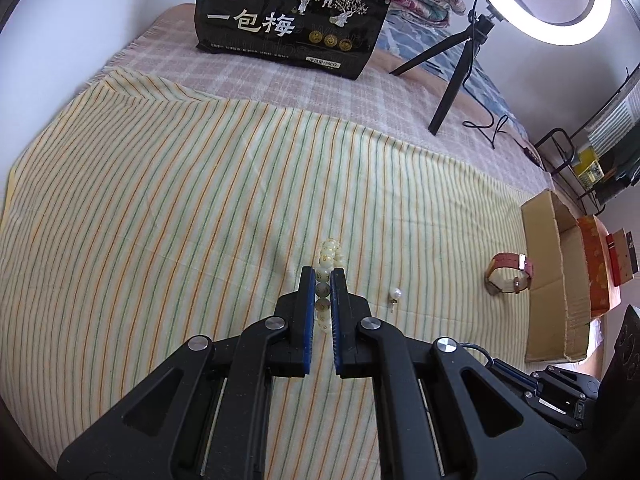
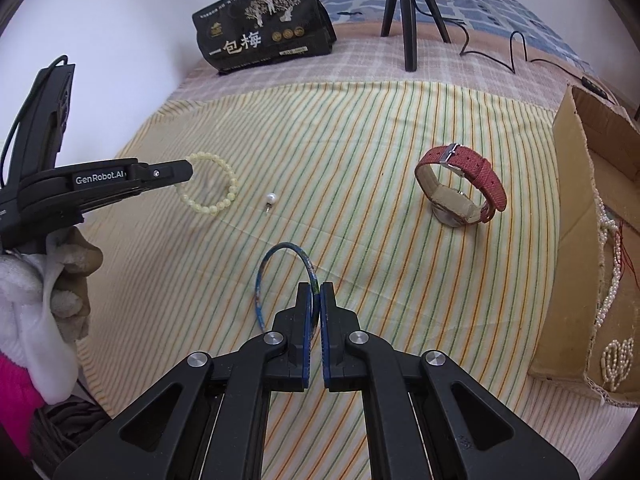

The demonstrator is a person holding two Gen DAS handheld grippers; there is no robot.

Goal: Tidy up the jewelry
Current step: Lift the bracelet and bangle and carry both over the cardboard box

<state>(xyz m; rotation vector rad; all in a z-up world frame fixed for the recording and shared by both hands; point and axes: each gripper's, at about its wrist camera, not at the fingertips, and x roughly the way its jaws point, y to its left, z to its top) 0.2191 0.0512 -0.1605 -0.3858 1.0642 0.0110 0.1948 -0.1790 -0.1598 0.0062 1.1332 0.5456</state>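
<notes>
Although the cardboard box (image 2: 576,208) already holds pearl strands, most jewelry is still outside it. The red watch (image 2: 460,184) stands just beside the box, untouched. Your left claw (image 1: 324,276) grips the bead bracelet (image 1: 326,256), your right claw (image 2: 316,292) grips the blue bangle (image 2: 280,276); the pearl earring (image 2: 271,199) lies farther from the box.

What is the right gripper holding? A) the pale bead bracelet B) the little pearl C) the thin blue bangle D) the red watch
C: the right gripper is shut on the thin blue bangle, while the red watch and little pearl lie on the striped cloth.
</notes>
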